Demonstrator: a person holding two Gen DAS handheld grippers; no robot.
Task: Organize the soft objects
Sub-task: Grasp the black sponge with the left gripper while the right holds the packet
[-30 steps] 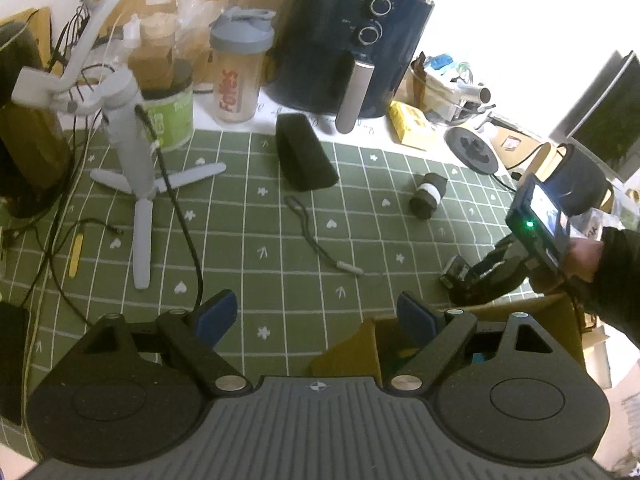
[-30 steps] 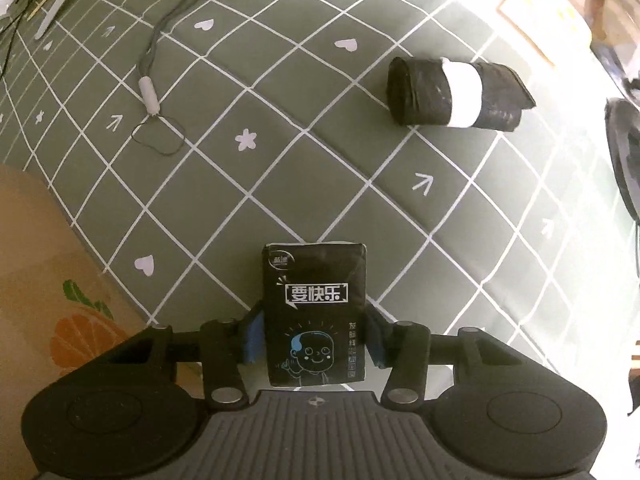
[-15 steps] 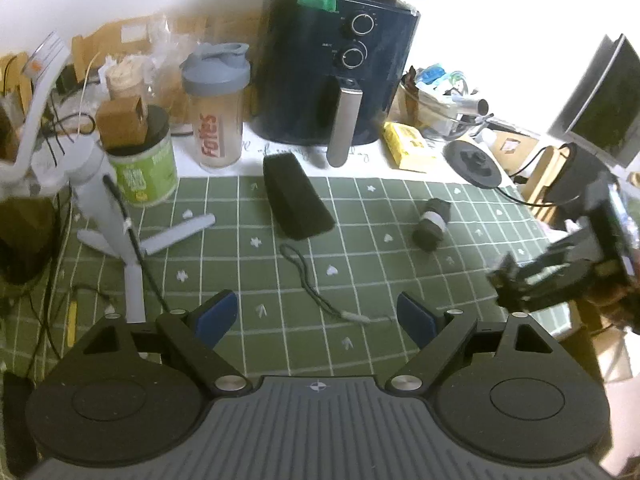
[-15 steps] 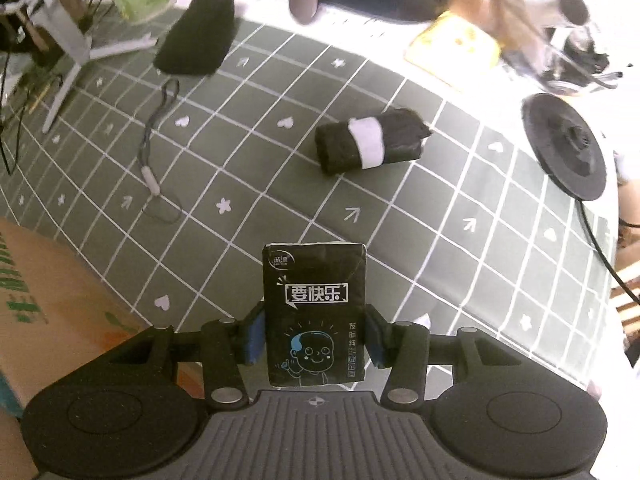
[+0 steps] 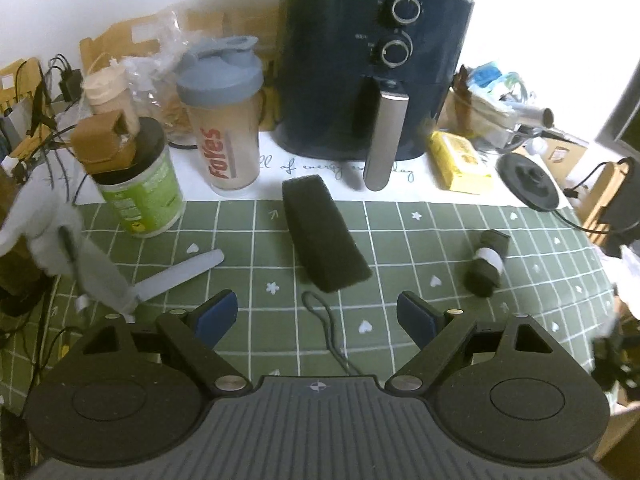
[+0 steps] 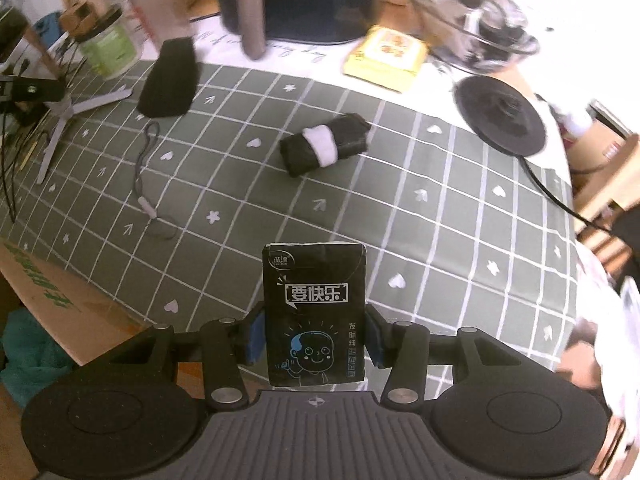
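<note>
Right now the carrying step is in hand: the right claw [image 6: 315, 342] is clamped on a black tissue pack [image 6: 315, 314], its blue pads pressing the pack's two sides, and the pack hangs above the green checked cloth of the table [image 6: 440, 216], clear of its surface. A cardboard box [image 6: 52, 296] with green print lies just past the table's near edge on the left of the right wrist view, with something teal inside it; I judge that to be where the soft things go, though the pictures do not prove it.

The left claw [image 5: 318, 314] is spread wide and holds nothing. It points down at the cloth, with a thin grey cord [image 5: 332, 332] running between its fingers and a black foam block [image 5: 324, 236] lying just ahead of them. A black roll with a white band [image 5: 487, 268] lies farther to the right, well apart from the foam.

Next, the right claw likely needs to swing left over the box and spread its fingers only once the pack is above the opening. The left claw seems set for the foam block: it must come forward, straddle the block across its narrow width, and squeeze gently, since foam gives and can slip.
</note>
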